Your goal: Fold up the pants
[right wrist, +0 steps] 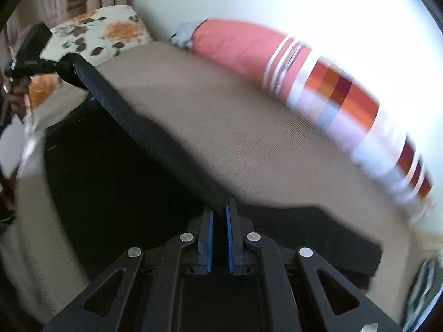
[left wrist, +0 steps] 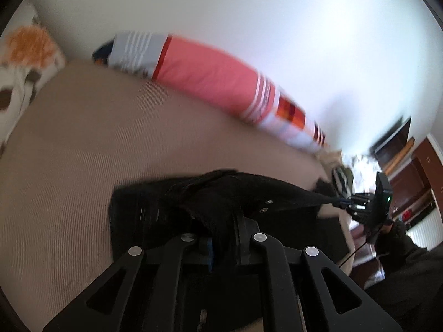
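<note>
The black pants [left wrist: 221, 193] lie bunched on a beige bed [left wrist: 97, 138], and my left gripper [left wrist: 221, 229] is shut on a thick fold of them. A taut edge of the cloth runs right to my right gripper [left wrist: 343, 204], held off the bed's edge. In the right wrist view my right gripper [right wrist: 220, 210] has its blue pads [right wrist: 210, 235] shut on the pants [right wrist: 138, 127]. That stretched band leads up-left to the left gripper [right wrist: 55, 65]. More black cloth spreads below the band and to the right of the fingers.
A long pink bolster [left wrist: 207, 77] with striped ends lies along the white wall at the bed's far side. A floral pillow [right wrist: 110, 33] sits at the bed's end. Brown furniture [left wrist: 415, 166] stands beyond the bed's edge. A person's hand [right wrist: 16, 96] holds the left gripper.
</note>
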